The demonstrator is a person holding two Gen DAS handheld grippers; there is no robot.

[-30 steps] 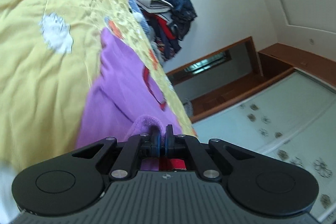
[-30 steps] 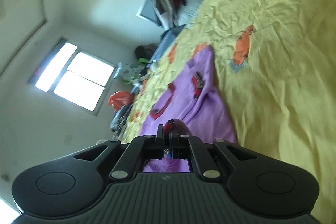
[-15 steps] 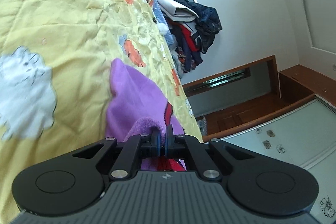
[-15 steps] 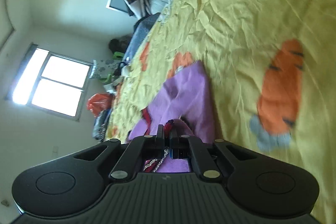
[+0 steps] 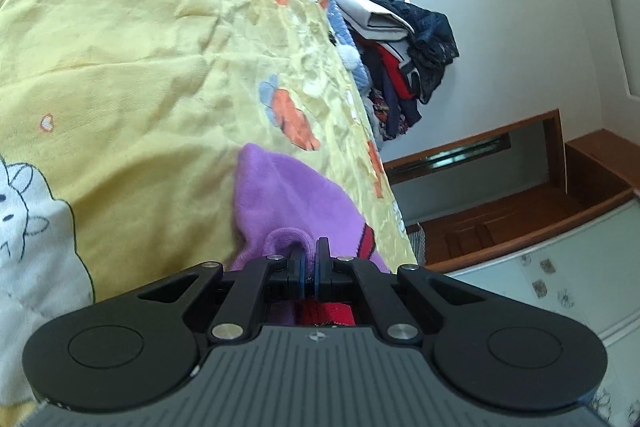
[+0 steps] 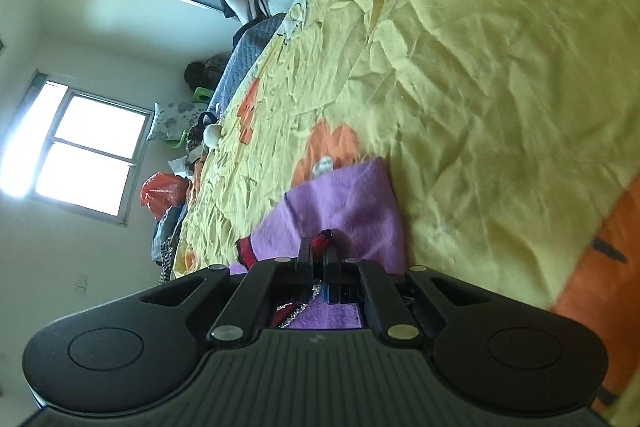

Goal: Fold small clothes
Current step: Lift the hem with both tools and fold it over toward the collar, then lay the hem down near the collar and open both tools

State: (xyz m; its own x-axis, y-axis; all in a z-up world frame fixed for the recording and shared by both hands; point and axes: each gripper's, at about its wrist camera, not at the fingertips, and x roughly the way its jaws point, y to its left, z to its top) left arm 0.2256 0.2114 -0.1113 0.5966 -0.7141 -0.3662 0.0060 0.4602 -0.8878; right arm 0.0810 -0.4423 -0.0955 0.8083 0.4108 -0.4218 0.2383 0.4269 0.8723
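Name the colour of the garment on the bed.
Purple garment with red trim, clearest in the right wrist view.

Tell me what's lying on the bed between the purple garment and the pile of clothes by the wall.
Only bare yellow bedsheet with orange prints, between purple garment and clothes pile; left wrist view shows it.

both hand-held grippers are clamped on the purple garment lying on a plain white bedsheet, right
Not quite. Both the left hand-held gripper and the right hand-held gripper are shut on the purple garment, but the bedsheet is yellow with orange cartoon prints, not plain white. Both wrist views show this.
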